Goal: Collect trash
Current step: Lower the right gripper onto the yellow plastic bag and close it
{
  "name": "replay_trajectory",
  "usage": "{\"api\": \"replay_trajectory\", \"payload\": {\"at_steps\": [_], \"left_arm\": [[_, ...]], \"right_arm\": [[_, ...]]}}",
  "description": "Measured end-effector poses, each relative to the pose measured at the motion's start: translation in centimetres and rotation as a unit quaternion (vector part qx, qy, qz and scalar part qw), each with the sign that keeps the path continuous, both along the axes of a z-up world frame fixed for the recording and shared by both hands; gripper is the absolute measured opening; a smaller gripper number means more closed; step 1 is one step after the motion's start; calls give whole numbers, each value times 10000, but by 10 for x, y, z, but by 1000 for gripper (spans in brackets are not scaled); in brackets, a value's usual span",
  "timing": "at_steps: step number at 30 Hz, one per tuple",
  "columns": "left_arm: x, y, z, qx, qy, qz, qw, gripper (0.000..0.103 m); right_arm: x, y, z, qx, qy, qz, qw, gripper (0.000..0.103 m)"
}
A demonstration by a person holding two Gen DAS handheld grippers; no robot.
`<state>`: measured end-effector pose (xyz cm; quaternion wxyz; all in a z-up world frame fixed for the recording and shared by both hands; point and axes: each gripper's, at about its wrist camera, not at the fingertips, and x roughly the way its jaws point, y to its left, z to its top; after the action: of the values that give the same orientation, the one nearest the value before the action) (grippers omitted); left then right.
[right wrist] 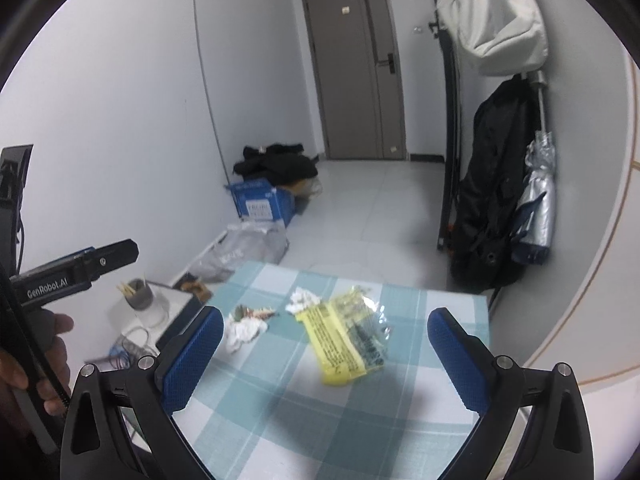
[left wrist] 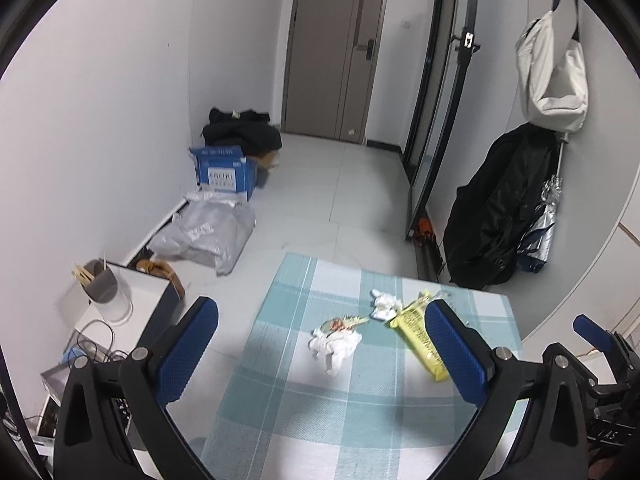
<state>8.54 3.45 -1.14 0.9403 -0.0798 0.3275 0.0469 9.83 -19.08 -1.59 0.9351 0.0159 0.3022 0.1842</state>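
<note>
Trash lies on a table with a teal and white checked cloth (left wrist: 304, 396) (right wrist: 320, 420). A crumpled white tissue (left wrist: 334, 346) (right wrist: 244, 332) with a small coloured wrapper (left wrist: 344, 323) (right wrist: 254, 313) on its far side sits mid-table. Further back lies a smaller white wad (left wrist: 385, 304) (right wrist: 302, 301). A yellow plastic packet (left wrist: 420, 334) (right wrist: 346, 338) lies to the right. My left gripper (left wrist: 320, 340) hovers open above the tissue. My right gripper (right wrist: 326, 340) is open too, over the yellow packet. Neither holds anything.
Left of the table stands a white side stand (left wrist: 136, 300) with a grey cup of sticks (left wrist: 100, 282) and cables. A blue box (left wrist: 224, 172), grey bags (left wrist: 204, 236) and black clothes sit by the left wall. Coats and an umbrella (right wrist: 536, 200) hang right. A hand (right wrist: 24, 364) holds the left gripper.
</note>
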Motion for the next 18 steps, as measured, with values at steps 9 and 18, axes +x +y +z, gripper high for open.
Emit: {"api": "replay_trajectory", "payload": {"at_steps": [9, 18], "left_arm": [[16, 28, -24, -316, 522, 111, 9981, 101], [26, 39, -38, -358, 885, 101, 9954, 101]], "right_arm": [[31, 25, -25, -408, 454, 292, 9977, 102], [101, 39, -77, -1083, 1335, 745, 9823, 99]]}}
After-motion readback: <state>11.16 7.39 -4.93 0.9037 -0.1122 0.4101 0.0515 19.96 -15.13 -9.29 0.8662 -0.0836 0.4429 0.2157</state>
